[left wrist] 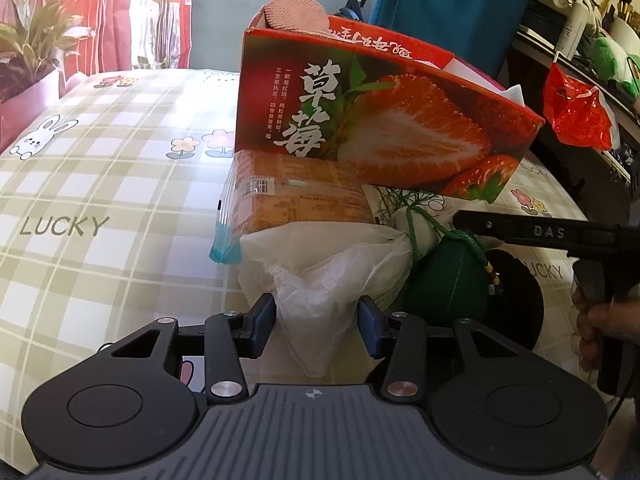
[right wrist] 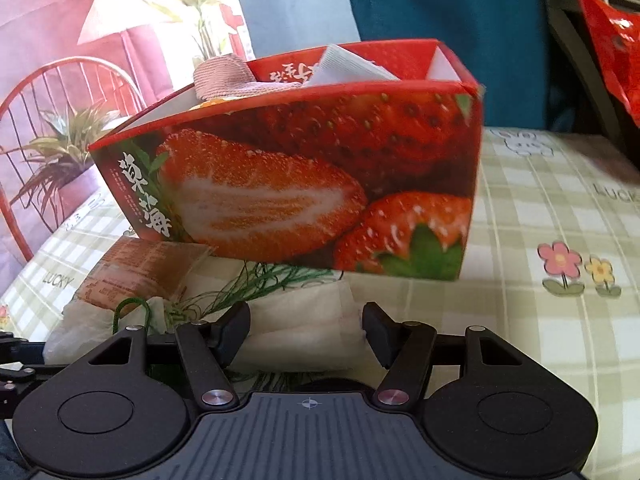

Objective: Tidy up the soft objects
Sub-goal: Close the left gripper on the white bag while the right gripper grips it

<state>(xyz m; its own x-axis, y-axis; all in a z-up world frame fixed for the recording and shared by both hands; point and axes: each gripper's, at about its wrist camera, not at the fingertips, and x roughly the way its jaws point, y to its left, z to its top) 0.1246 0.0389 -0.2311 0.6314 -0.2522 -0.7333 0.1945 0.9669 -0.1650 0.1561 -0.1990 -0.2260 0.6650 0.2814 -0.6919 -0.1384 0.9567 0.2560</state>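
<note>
A checked tablecloth (left wrist: pixel 100 184) with rabbits, flowers and the word LUCKY covers the table. On it stands a red strawberry box (left wrist: pixel 384 128), open at the top, with a pink knitted cloth (left wrist: pixel 296 14) and white paper (right wrist: pixel 344 66) sticking out of it. Leaning against the box's near side lies an orange packet (left wrist: pixel 296 200), and in front of that a crumpled white plastic bag (left wrist: pixel 320 264), just beside a dark green pouch (left wrist: pixel 448 280) with a green cord. The left gripper (left wrist: pixel 317 326) has its fingers apart, one on either side of a fold of the bag, not clamped. The right gripper (right wrist: pixel 306 332) is also spread, above a white folded cloth (right wrist: pixel 304 316) below the box.
</note>
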